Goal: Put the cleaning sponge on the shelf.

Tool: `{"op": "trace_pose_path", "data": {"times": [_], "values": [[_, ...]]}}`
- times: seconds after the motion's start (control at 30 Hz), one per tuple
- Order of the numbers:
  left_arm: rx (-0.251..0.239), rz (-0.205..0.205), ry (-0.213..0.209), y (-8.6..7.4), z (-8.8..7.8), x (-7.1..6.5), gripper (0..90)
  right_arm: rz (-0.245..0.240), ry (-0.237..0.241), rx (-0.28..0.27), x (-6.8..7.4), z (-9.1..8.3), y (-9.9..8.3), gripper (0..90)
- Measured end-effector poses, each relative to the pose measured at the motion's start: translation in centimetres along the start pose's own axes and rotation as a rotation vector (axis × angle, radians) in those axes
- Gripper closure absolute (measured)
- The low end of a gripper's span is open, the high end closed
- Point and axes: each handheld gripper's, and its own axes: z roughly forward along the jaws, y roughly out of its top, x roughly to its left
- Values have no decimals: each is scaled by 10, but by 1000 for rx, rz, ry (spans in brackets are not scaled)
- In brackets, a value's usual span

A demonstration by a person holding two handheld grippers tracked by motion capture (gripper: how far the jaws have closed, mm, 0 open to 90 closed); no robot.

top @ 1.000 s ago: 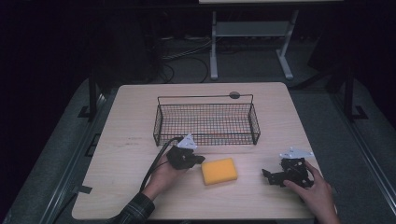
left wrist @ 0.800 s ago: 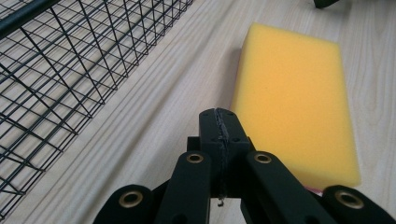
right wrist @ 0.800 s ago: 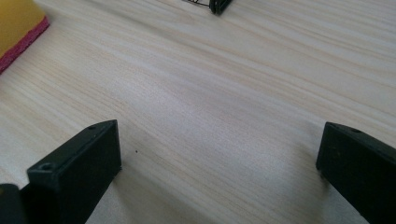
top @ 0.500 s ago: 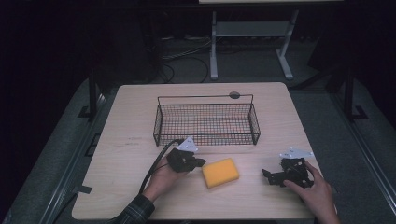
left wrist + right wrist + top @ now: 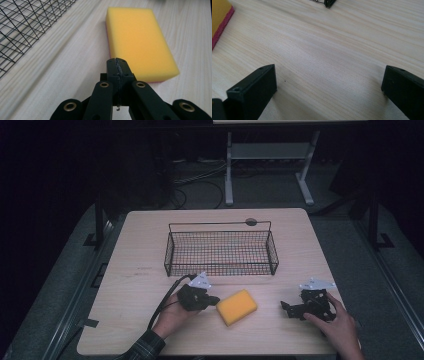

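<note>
Left tongs [image 5: 214, 300] nearer sponge [image 5: 237, 307] than before (pressed together), right tongs [image 5: 286, 308] unmoved

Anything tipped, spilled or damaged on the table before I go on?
Nothing stands out. The wire basket sits upright, the yellow sponge lies flat and whole between the left gripper and right gripper.

The table [image 5: 140, 250] has a light wood-grain top with rounded corners. A black wire basket [image 5: 221, 251] stands on its middle. A yellow sponge [image 5: 237, 306] with a pink underside lies flat nearer the front edge, apart from the basket. A small dark round object [image 5: 251, 221] lies behind the basket.
</note>
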Motion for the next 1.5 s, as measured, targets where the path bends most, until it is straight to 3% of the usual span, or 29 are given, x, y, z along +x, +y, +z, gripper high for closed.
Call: {"op": "trace_pose_path", "data": {"times": [0.4,0.6,0.8,0.9,1.13,1.27,1.37,1.5], "values": [[16,-26,11,0,-9,1,893,0,0,0,0,0,0,0],[40,-44,20,7,-11,0,740,0,0,0,0,0,0,0],[97,-62,10,16,-9,-3,557,0,0,0,0,0,0,0],[128,-53,11,20,-7,-6,489,0,0,0,0,0,0,0],[145,-65,29,31,-4,-11,315,1,0,0,0,0,0,0],[154,-73,43,38,-3,-14,169,1,0,0,0,0,0,0],[155,-77,58,43,-1,-17,126,1,0,0,0,0,0,0],[175,-73,43,48,5,-21,126,1,0,0,0,0,0,0]]}}
